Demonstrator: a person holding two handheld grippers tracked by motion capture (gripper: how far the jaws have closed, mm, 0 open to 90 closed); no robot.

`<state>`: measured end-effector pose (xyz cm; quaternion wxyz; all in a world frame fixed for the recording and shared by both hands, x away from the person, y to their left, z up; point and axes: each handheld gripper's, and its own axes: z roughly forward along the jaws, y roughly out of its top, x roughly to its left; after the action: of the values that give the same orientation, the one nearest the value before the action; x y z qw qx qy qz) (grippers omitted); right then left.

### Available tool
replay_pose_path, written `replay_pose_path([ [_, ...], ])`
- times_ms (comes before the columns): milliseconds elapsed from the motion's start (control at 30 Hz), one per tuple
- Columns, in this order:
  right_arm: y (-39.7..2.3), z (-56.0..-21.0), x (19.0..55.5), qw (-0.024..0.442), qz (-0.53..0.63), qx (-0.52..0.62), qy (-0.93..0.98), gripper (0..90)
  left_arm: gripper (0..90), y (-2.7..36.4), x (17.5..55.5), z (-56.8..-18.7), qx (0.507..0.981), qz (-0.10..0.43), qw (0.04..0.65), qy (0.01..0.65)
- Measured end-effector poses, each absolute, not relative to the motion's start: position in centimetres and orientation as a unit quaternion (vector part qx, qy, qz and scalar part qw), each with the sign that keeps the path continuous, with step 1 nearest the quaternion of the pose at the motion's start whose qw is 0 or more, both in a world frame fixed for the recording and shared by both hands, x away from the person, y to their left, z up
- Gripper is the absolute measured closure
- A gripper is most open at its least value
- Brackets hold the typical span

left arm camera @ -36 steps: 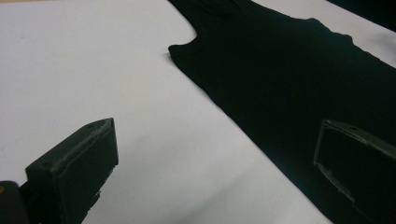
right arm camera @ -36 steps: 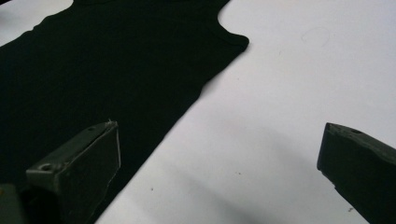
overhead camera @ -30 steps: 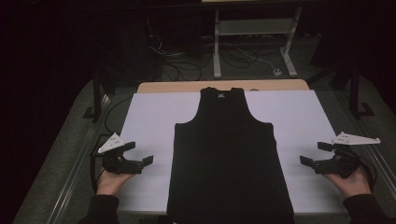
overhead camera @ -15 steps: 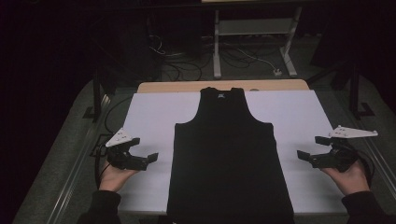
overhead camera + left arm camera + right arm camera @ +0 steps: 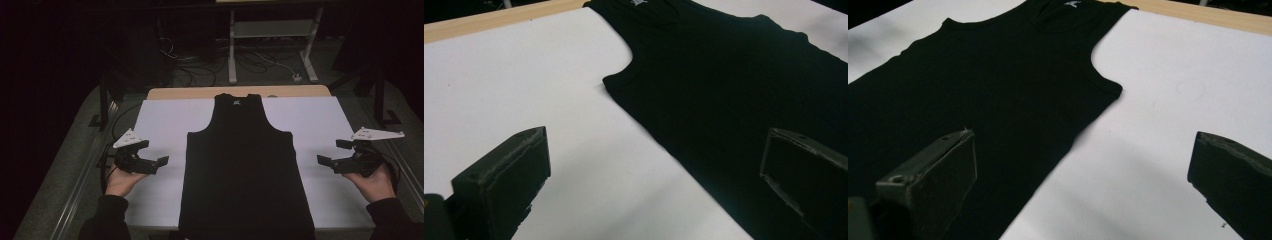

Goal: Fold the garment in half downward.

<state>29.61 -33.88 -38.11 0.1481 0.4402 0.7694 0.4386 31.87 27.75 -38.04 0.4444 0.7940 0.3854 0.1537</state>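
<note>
Black and sleeveless, the cotton-looking tank top (image 5: pixel 243 165) lies spread flat and face up along the middle of the white sheet (image 5: pixel 160 117) that covers the table, its neck with a small pale label toward the far edge and its hem hanging at the near edge by the person. The straps and armholes lie smooth, and the body of the garment shows no folds. A strip of light wooden tabletop (image 5: pixel 200 93) shows beyond the sheet's far edge. To the garment's left, the left black two-jaw gripper (image 5: pixel 159 163) hovers over the bare white sheet near the top's left side seam, apart from the cloth; in the left gripper view its jaws stand wide apart with nothing between them, one over the sheet and the other over the dark fabric (image 5: pixel 734 90). To the right, the right black two-jaw gripper (image 5: pixel 326 161) is held just off the top's right side seam, also clear of it; the right gripper view shows its jaws spread wide and empty, one above the fabric (image 5: pixel 973 80), the other above the white sheet. Each gripper carries a grey three-cornered plate, and dark sleeves come in from the near edge
</note>
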Motion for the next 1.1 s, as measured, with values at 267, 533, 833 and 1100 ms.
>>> replay_pose_path([
  [267,-33.5,-37.2,30.6,0.149,0.438,0.434,0.773,0.0,0.0,27.3,33.0,-37.4,0.799,0.148,0.439,0.382],
  [533,-33.3,-36.8,31.7,0.146,0.433,0.434,0.776,0.0,0.0,26.9,34.0,-36.6,0.805,0.147,0.433,0.377],
  [833,-32.8,-36.1,33.1,0.144,0.428,0.428,0.783,0.0,0.0,26.5,35.0,-36.2,0.810,0.142,0.428,0.376],
  [1100,-32.3,-35.3,34.3,0.143,0.427,0.423,0.786,0.0,0.0,25.7,36.2,-35.5,0.814,0.138,0.426,0.370],
])
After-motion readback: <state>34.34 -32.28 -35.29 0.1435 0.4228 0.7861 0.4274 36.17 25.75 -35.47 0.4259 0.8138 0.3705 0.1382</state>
